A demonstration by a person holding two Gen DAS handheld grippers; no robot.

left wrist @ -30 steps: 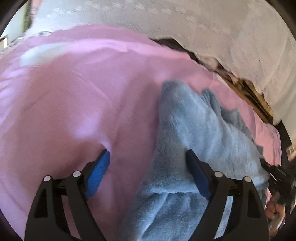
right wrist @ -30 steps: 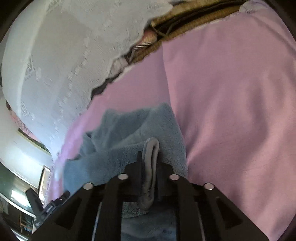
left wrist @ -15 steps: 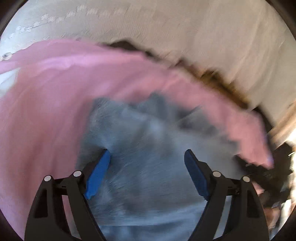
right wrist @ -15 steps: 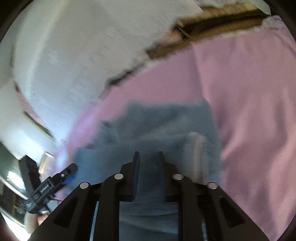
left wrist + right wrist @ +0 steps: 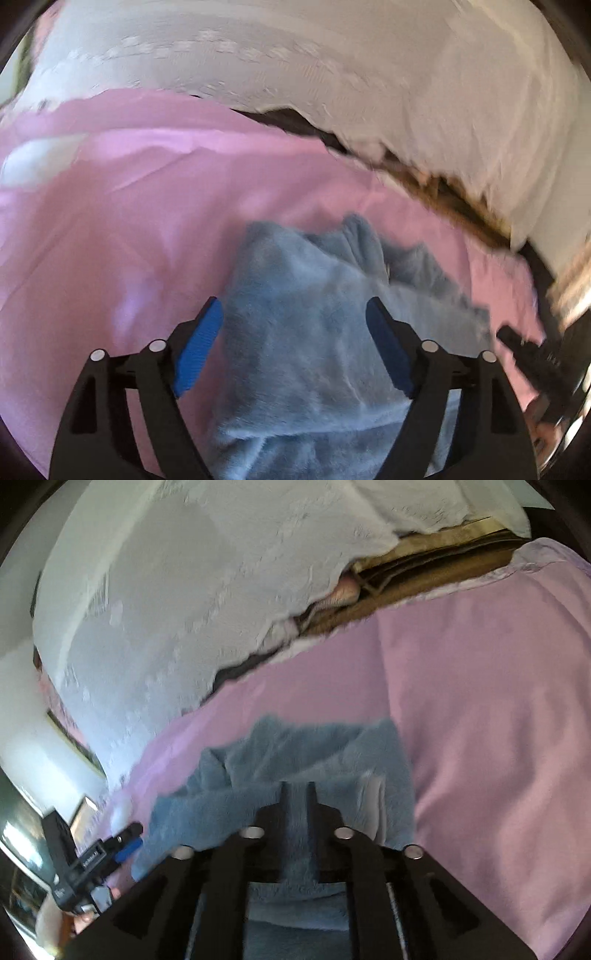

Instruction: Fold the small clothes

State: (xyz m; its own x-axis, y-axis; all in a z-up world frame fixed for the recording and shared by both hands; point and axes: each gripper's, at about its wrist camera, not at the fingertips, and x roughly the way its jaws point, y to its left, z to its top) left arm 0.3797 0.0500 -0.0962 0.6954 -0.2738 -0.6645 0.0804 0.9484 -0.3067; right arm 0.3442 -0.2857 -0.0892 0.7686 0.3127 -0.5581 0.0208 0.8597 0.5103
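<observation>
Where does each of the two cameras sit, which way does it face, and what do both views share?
Left wrist: rides the left gripper, facing forward and down over the blue fleece garment on the pink sheet; its opening jaws stand wide, pinching nothing.
Right wrist: rides the right gripper, facing forward and down; fleece lies between its narrow, opening jaws; a hand shows at lower left.
Shared: the garment, the sheet, the white lace cover, and each view catches the other gripper at its edge.
</observation>
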